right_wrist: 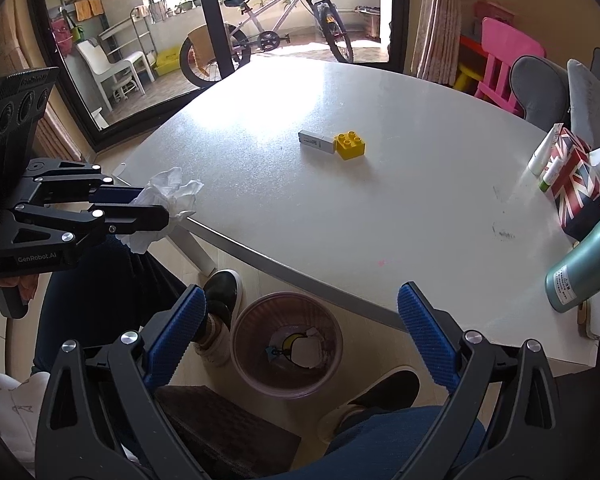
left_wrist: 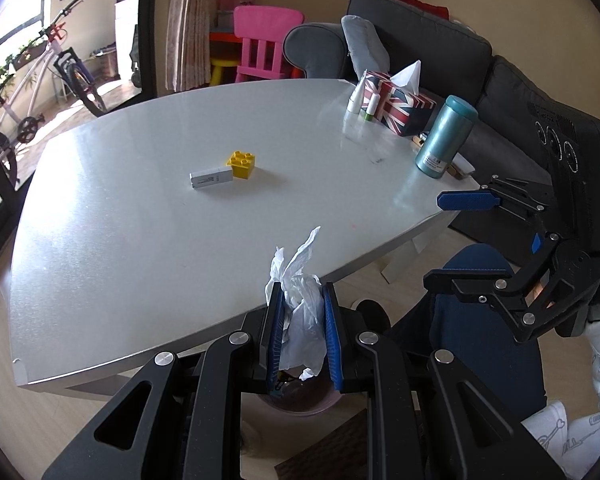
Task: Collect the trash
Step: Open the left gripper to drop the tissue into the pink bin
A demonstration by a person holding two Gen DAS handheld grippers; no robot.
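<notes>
My left gripper (left_wrist: 301, 304) is shut on a crumpled white tissue (left_wrist: 300, 292) and holds it at the near edge of the white table (left_wrist: 140, 208). It also shows in the right wrist view (right_wrist: 156, 208), with the tissue (right_wrist: 168, 192) past the table's left corner. A pink waste bin (right_wrist: 286, 344) stands on the floor under the table edge, with bits of trash inside; it also shows below my left jaws (left_wrist: 300, 404). My right gripper (right_wrist: 300, 328) is open and empty above the bin; it also shows in the left wrist view (left_wrist: 460, 236).
A yellow toy brick (left_wrist: 243, 164) and a white USB stick (left_wrist: 211, 178) lie mid-table. A Union Jack tissue box (left_wrist: 400, 106), small bottles (left_wrist: 356, 98) and a teal flask (left_wrist: 444, 136) stand at the right side. The person's legs and shoes (right_wrist: 220, 292) are beside the bin.
</notes>
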